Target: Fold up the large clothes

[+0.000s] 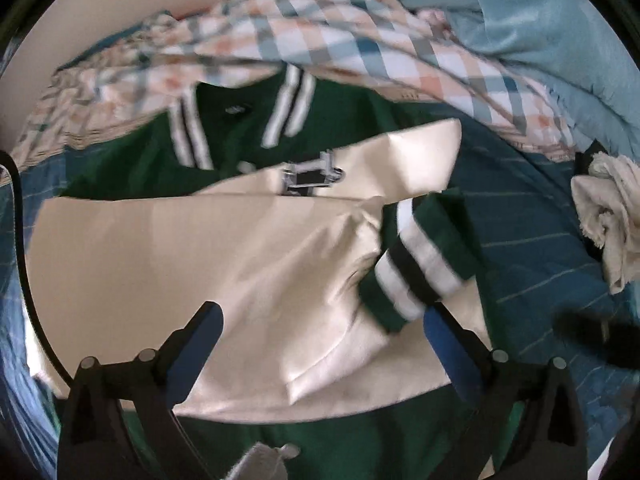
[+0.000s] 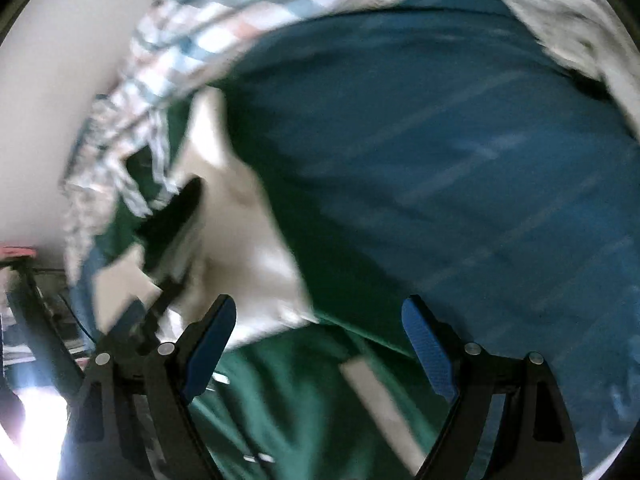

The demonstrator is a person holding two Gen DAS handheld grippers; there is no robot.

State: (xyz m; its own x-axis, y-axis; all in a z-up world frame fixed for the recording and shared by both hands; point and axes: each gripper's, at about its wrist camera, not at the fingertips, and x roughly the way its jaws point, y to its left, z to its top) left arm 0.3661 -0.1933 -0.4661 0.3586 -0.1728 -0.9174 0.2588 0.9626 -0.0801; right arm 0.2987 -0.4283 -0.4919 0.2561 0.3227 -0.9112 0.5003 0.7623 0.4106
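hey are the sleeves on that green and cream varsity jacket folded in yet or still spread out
Folded in. Both cream sleeves lie crossed over the green jacket body, one striped cuff resting on top. The body's fold: cannot tell.

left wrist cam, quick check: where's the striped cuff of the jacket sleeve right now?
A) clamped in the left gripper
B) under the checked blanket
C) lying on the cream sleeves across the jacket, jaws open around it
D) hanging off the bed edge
C: the striped cuff lies on the cream sleeves folded across the green jacket, with the left gripper jaws wide apart and not pressing on it.

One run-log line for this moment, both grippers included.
stage: sleeves folded across jacket | left gripper: open above cream sleeve | right gripper: open, empty | surface: blue bedsheet
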